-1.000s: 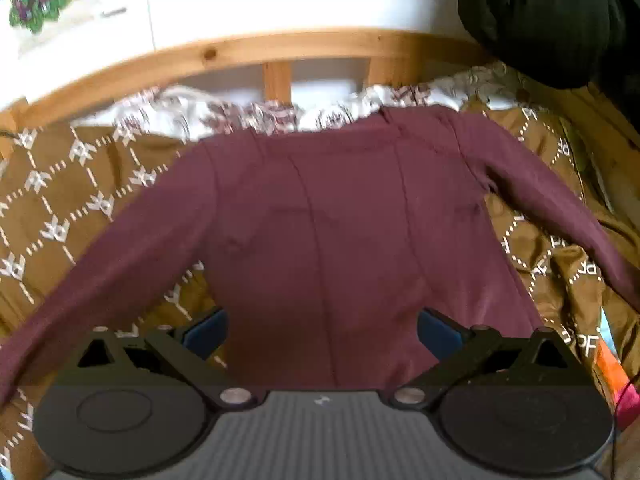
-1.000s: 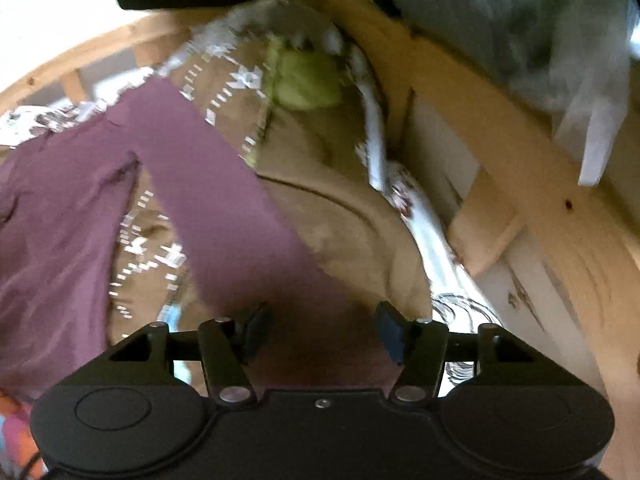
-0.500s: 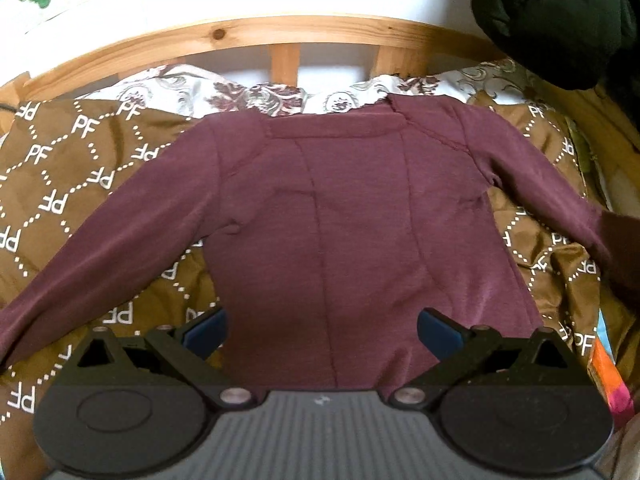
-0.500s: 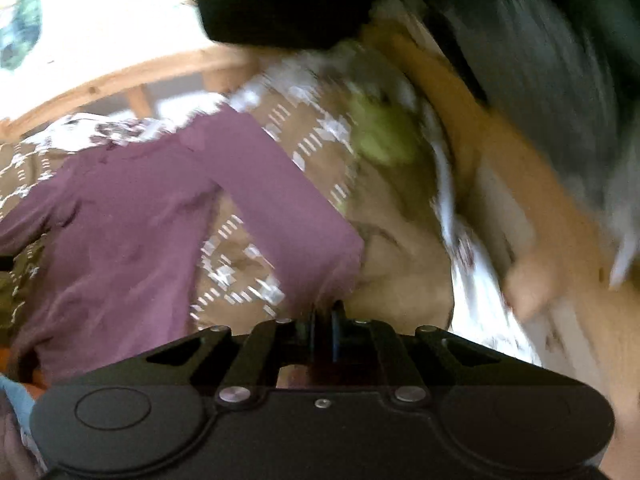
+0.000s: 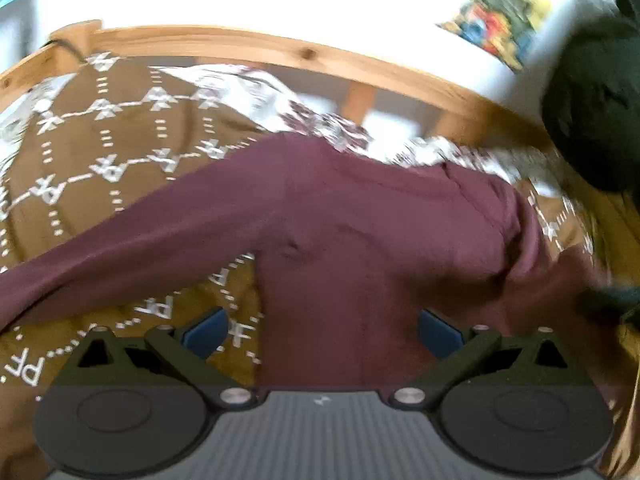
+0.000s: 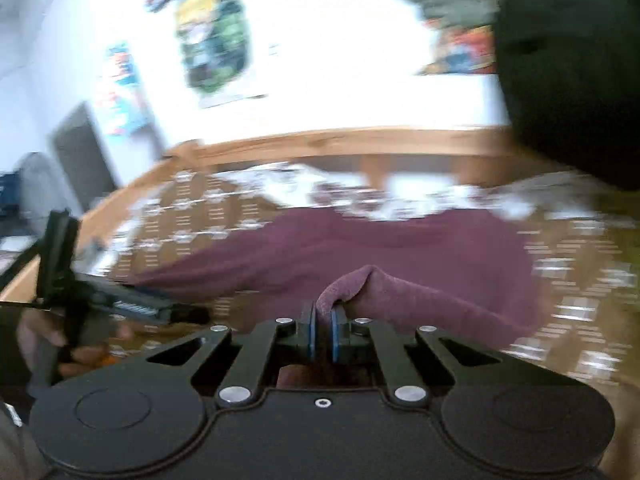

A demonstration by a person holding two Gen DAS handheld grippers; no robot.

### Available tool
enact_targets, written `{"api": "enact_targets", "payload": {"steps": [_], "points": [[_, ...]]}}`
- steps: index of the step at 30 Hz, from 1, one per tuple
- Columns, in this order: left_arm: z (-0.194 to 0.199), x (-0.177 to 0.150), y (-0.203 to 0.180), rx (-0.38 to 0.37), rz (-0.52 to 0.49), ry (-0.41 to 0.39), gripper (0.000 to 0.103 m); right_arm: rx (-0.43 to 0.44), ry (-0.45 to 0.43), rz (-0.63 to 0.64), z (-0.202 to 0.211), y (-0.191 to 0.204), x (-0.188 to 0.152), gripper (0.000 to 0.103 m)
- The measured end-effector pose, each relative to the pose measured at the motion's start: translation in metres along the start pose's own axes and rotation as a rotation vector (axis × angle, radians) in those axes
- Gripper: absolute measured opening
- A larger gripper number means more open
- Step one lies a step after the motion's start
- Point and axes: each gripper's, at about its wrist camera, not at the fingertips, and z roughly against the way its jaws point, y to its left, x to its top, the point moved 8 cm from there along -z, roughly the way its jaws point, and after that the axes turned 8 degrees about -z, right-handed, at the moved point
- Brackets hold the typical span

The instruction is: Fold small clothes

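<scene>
A maroon long-sleeved top lies on a brown patterned blanket. Its left sleeve stretches out flat to the left. My left gripper is open and empty over the top's lower hem. My right gripper is shut on the end of the right sleeve and holds it lifted over the body of the top. The left gripper also shows in the right wrist view, held in a hand. Both views are blurred.
A wooden bed frame runs along the far side, with a white wall and posters behind. A dark garment hangs at the right. A floral sheet shows past the blanket.
My right gripper closed on the right sleeve and carried it left, over the body of the top. My left gripper shifted left and stayed open.
</scene>
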Motion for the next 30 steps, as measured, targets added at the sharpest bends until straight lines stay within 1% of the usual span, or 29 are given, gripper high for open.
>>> {"api": "enact_targets", "payload": {"steps": [3,5,6,8,9,11,12,13,14,15,16,17,18,19,20,22,24,26,28,30], "points": [[0.006,0.000,0.026,0.028,0.053,-0.031,0.102,0.062,0.033,0.000,-0.050,0.022,-0.008,0.007],[0.009,-0.002,0.043,0.045,0.084,-0.040,0.102,0.099,0.073,-0.032,-0.081,0.026,-0.014,0.007],[0.009,-0.003,0.051,0.054,0.097,-0.042,0.102,0.112,0.097,-0.052,-0.099,0.027,-0.018,0.008],[0.008,-0.006,0.066,0.067,0.115,-0.034,0.102,0.127,0.139,-0.074,-0.123,0.030,-0.028,0.009],[0.007,-0.008,0.071,0.073,0.119,-0.028,0.102,0.134,0.164,-0.083,-0.134,0.031,-0.036,0.015],[0.004,-0.010,0.081,0.083,0.122,-0.018,0.102,0.152,0.208,-0.101,-0.152,0.035,-0.049,0.018],[0.003,-0.011,0.084,0.084,0.121,-0.017,0.102,0.165,0.230,-0.110,-0.159,0.037,-0.056,0.023],[0.001,-0.012,0.086,0.083,0.117,-0.016,0.102,0.179,0.250,-0.114,-0.165,0.039,-0.063,0.035],[-0.001,-0.012,0.086,0.080,0.110,-0.013,0.102,0.194,0.261,-0.118,-0.167,0.041,-0.069,0.042],[-0.003,-0.012,0.085,0.072,0.099,-0.011,0.102,0.211,0.266,-0.121,-0.166,0.042,-0.075,0.054],[-0.007,-0.013,0.083,0.058,0.082,-0.007,0.102,0.224,0.271,-0.120,-0.164,0.042,-0.079,0.064],[-0.010,-0.013,0.080,0.043,0.064,-0.004,0.102,0.230,0.274,-0.117,-0.161,0.042,-0.082,0.067],[-0.013,-0.014,0.076,0.024,0.043,-0.002,0.102,0.223,0.265,-0.110,-0.156,0.038,-0.083,0.073],[-0.017,-0.015,0.070,0.003,0.019,-0.001,0.102,0.203,0.247,-0.104,-0.150,0.033,-0.082,0.077],[-0.021,-0.016,0.062,-0.021,-0.008,0.004,0.102,0.176,0.228,-0.103,-0.142,0.024,-0.080,0.078],[-0.030,-0.018,0.046,-0.074,-0.059,0.020,0.102,0.102,0.185,-0.099,-0.130,0.006,-0.071,0.083],[-0.042,-0.022,0.030,-0.103,-0.104,0.042,0.102,-0.012,0.117,-0.069,-0.117,-0.020,-0.056,0.085],[-0.056,-0.026,0.020,-0.089,-0.133,0.064,0.102,-0.147,0.053,-0.040,-0.106,-0.047,-0.043,0.089],[-0.071,-0.028,0.011,-0.058,-0.158,0.091,0.102,-0.302,-0.009,-0.016,-0.097,-0.079,-0.027,0.089],[-0.083,-0.030,0.003,-0.037,-0.190,0.110,0.102,-0.401,-0.047,-0.020,-0.093,-0.107,-0.013,0.088]]}}
